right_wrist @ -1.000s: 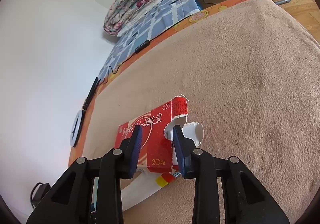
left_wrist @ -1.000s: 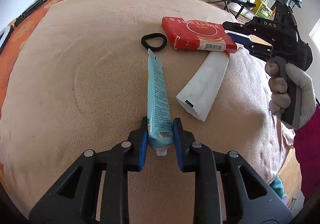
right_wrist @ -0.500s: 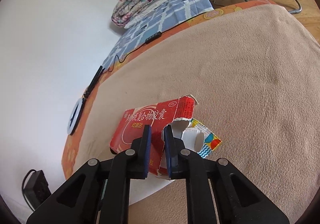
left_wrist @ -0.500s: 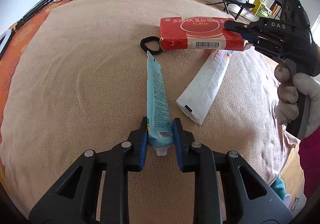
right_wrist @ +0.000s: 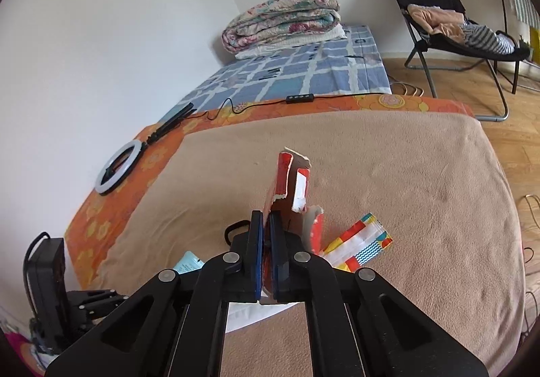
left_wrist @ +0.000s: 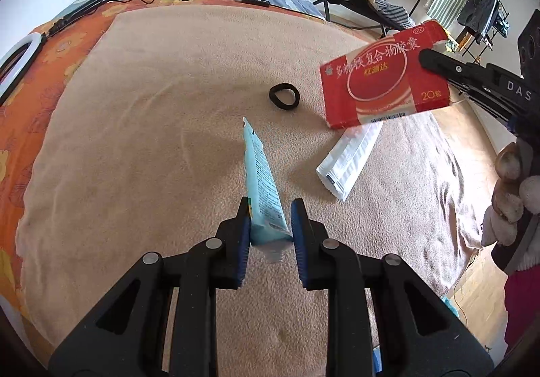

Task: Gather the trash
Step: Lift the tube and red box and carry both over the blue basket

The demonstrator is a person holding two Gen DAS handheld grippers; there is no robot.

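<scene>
My left gripper (left_wrist: pixel 270 215) is shut on the cap end of a light blue tube (left_wrist: pixel 261 174), lifted off the tan blanket with its far end pointing away. My right gripper (right_wrist: pixel 266 228) is shut on a torn flap of a red cardboard box (right_wrist: pixel 287 188), held in the air; it also shows in the left wrist view (left_wrist: pixel 381 80) at the right, above the blanket. A white wrapper with a colourful end (left_wrist: pixel 351 157) lies on the blanket under the box; it shows in the right wrist view (right_wrist: pixel 357 242) too. A black hair tie (left_wrist: pixel 284 96) lies beyond the tube.
The tan blanket (left_wrist: pixel 152 157) covers an orange sheet (right_wrist: pixel 111 201) on the bed. A ring light (right_wrist: pixel 118 166) with its cable lies at the bed's left edge. Folded quilts (right_wrist: pixel 280 19) sit at the far end. A black folding chair (right_wrist: pixel 449 23) stands on the wooden floor to the right.
My right gripper has lifted the red box off the blanket and raised it, turning it edge-on. My left gripper has raised the blue tube off the blanket.
</scene>
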